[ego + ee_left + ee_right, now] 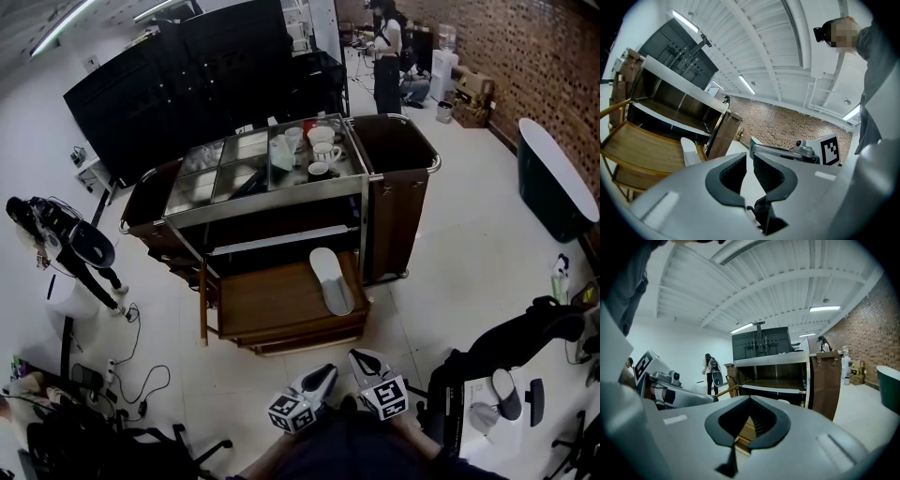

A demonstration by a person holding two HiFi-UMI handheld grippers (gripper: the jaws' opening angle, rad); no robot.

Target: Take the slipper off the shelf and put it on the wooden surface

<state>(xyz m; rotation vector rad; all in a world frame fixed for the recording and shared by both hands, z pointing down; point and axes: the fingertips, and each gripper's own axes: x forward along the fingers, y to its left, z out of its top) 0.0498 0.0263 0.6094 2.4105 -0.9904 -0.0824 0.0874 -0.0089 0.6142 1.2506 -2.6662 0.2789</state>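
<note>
On the low brown wooden surface [267, 302] at the foot of the steel-framed service cart [281, 202], the flat white slipper [330, 279] lies sole-down along the right edge, toe towards the cart's dark shelf [281, 242] above it. The shelf itself looks bare, so the placing seems to be done and all that remains is to leave things as they are.

To do that well, both tools should be kept back and level, with no sweep across the wooden surface that could nudge the slipper towards its outer edge, which it lies close to.

The left tool [328, 369] is held near the person's body. In the left gripper view its dark pads [736, 171] stand a narrow slit apart, with only floor showing between them. The right tool [359, 357] hangs just beside it, and in the right gripper view the right tool [750, 401] has its jaws pressed together at the tips, holding nothing.

The slipper sits well apart from both tools, ahead of them and slightly above in the head view. From the left gripper view it shows as a pale upright sliver [688, 151] left of the jaws.
</note>
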